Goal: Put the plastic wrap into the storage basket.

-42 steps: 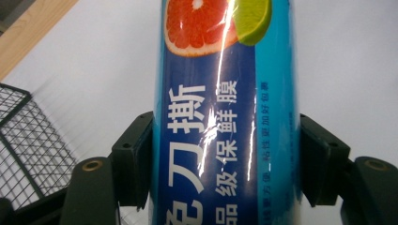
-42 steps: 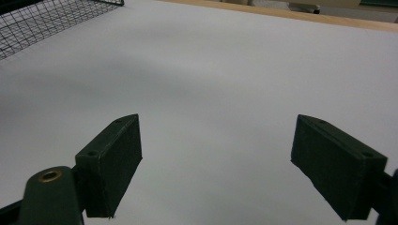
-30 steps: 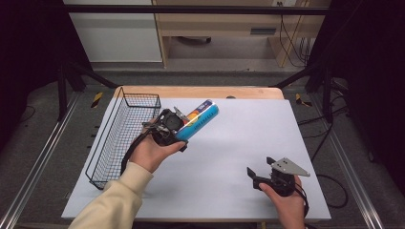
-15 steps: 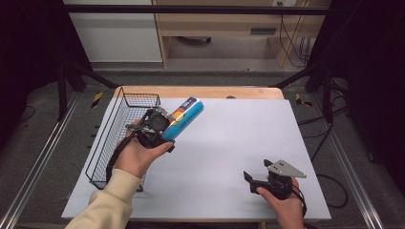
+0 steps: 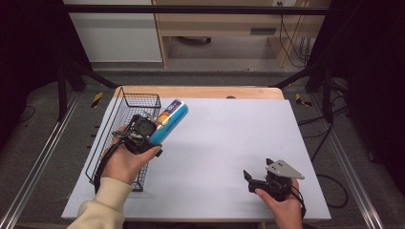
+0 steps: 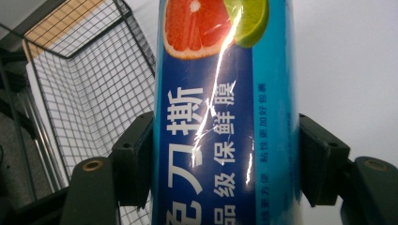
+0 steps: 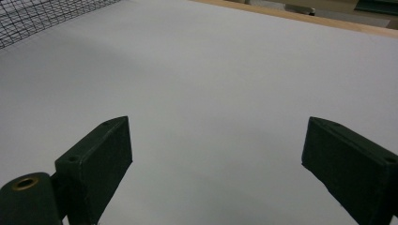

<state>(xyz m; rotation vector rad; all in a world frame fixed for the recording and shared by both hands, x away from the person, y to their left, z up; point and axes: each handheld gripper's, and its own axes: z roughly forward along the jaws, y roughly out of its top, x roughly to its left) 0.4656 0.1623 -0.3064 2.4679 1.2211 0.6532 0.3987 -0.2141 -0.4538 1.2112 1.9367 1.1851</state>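
Two jaws clamped on blue roll (image 6: 225, 122) at wire basket (image 5: 125, 138) rim: lower inside before releasing; right gripper (image 7: 225, 178) spread, empty, well apart.

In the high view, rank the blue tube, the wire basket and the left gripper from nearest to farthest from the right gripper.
From the right gripper:
1. Blue tube, up-left, held over the sheet.
2. Left gripper, clamped on its lower end.
3. Wire basket, along the left edge.

Your wire basket (image 5: 125, 138) sits at the tabletop's (image 5: 224, 143) left edge; your left tongs (image 5: 152, 125) hold the tube (image 5: 168, 121) above its right rim; your right tongs (image 5: 255, 180) sit near-right.
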